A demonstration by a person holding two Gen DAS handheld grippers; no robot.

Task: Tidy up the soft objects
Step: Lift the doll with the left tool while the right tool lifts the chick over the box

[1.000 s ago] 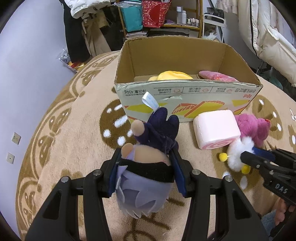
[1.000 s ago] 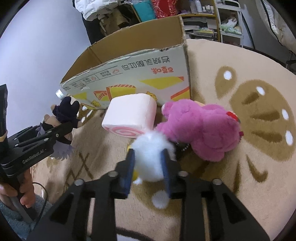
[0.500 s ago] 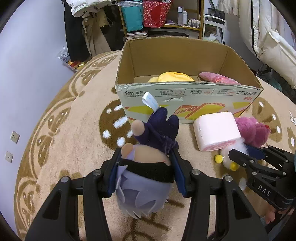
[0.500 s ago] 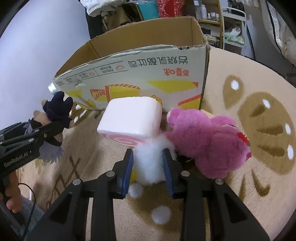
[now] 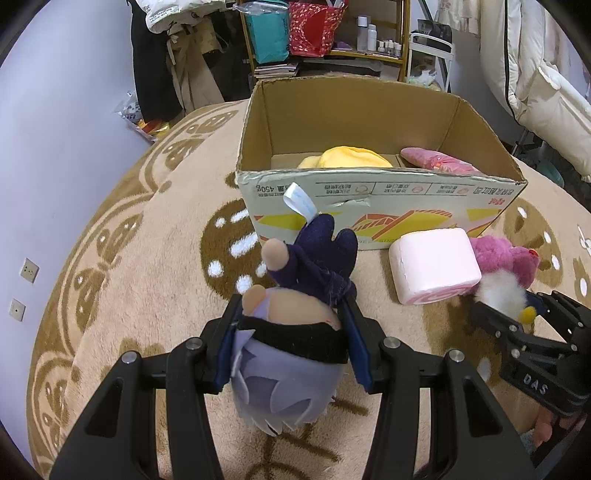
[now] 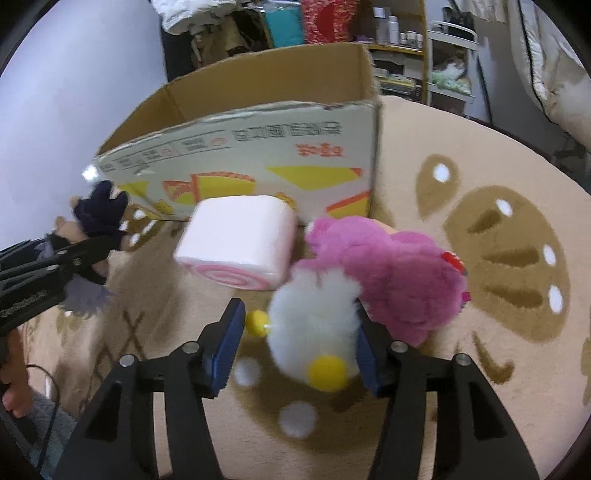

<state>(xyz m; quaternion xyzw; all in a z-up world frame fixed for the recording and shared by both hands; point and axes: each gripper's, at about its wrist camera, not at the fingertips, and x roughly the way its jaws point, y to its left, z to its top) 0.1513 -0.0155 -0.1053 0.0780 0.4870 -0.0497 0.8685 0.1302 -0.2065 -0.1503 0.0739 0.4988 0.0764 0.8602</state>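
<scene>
My left gripper (image 5: 291,332) is shut on a plush doll (image 5: 295,325) with lilac hair and dark purple clothes, held just above the rug in front of the cardboard box (image 5: 369,192). The doll also shows in the right wrist view (image 6: 96,236). My right gripper (image 6: 299,332) has its jaws spread wide around a fluffy white toy (image 6: 314,325) with yellow pompoms, which touches the right pad only. The white toy (image 5: 502,295) shows in the left wrist view too. A pink swirl-roll cushion (image 6: 240,243) and a magenta plush bear (image 6: 399,273) lie beside the box.
The box (image 6: 258,147) holds a yellow plush (image 5: 351,157) and a pink item (image 5: 439,162). A beige rug (image 5: 147,258) with brown patterns covers the floor. Shelves with bags (image 5: 317,29) and hanging clothes stand behind the box; a white duvet (image 5: 546,85) is at right.
My right gripper's jaws have opened from a tight grip on the white toy to a wide gap, and it moved toward the box. My left gripper still holds the doll, slightly nearer the box.
</scene>
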